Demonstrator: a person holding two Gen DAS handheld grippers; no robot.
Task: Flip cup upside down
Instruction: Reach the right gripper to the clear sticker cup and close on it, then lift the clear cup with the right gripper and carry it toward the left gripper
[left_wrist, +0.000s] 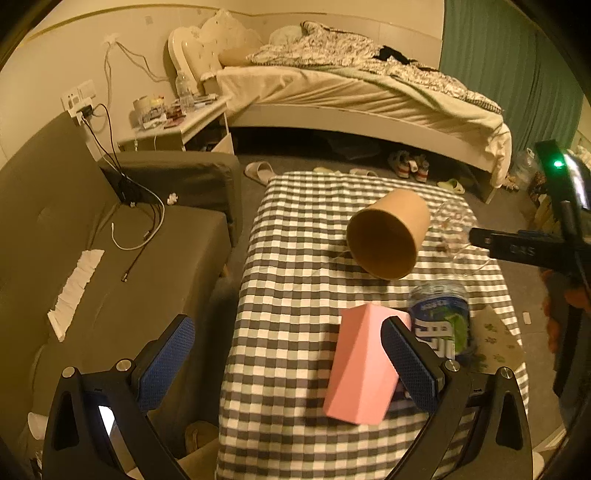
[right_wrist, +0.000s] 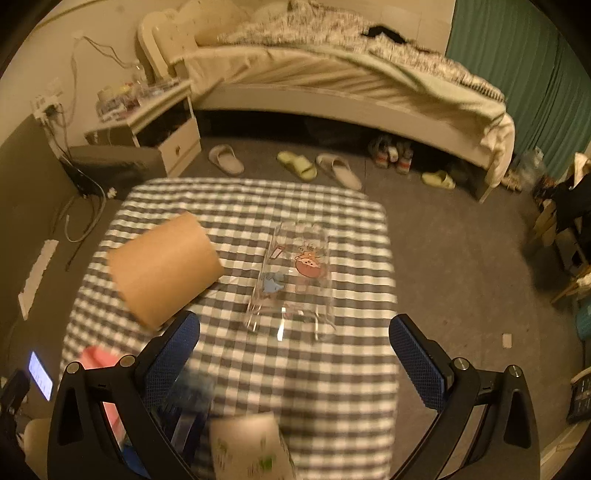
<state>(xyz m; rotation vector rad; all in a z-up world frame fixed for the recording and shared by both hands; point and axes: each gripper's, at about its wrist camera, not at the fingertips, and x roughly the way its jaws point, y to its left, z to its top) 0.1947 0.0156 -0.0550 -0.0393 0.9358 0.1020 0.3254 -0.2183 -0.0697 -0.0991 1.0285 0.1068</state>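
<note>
A brown paper cup (left_wrist: 388, 236) lies on its side on the checkered tablecloth (left_wrist: 295, 266), mouth toward my left camera; it also shows in the right wrist view (right_wrist: 162, 269). A clear glass with cartoon prints (right_wrist: 291, 280) lies just ahead of my right gripper (right_wrist: 295, 354), which is open and empty. The glass shows faintly in the left wrist view (left_wrist: 452, 229). My left gripper (left_wrist: 288, 362) is open and empty at the table's near left, its right finger in front of a pink cup (left_wrist: 362, 365).
A water bottle with a blue label (left_wrist: 441, 321) stands beside the pink cup. A patterned paper cup (right_wrist: 251, 446) is blurred at the near edge. A grey sofa (left_wrist: 110, 258) with cables lies left. A bed (left_wrist: 351, 92), slippers (right_wrist: 295, 166) and a nightstand (right_wrist: 155, 125) lie beyond.
</note>
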